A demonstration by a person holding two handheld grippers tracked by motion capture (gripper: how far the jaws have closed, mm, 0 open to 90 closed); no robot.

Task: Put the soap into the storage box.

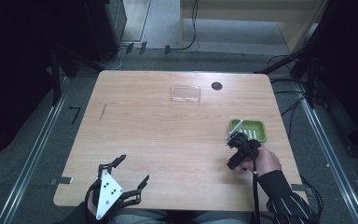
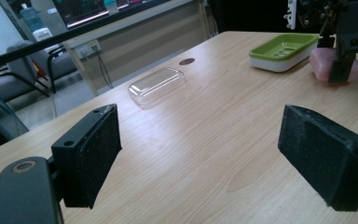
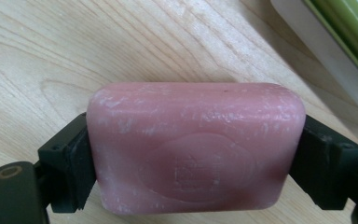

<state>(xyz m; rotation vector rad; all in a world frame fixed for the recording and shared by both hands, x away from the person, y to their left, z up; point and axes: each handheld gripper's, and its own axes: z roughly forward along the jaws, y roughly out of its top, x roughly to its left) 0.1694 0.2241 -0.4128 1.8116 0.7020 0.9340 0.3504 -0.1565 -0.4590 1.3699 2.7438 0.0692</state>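
My right gripper (image 3: 196, 154) has its jaws clamped on a pink soap bar (image 3: 196, 147) over the wooden table (image 1: 168, 135), just beside the green soap dish (image 1: 248, 130). The soap's embossed stamp is unreadable. A clear plastic lid (image 1: 185, 94) lies well apart. My left gripper (image 1: 130, 172) is spread wide, holding nothing.

left gripper (image 1: 131, 174) jaws spread wide, right gripper (image 3: 196, 149) clamped on soap (image 3: 196, 144)
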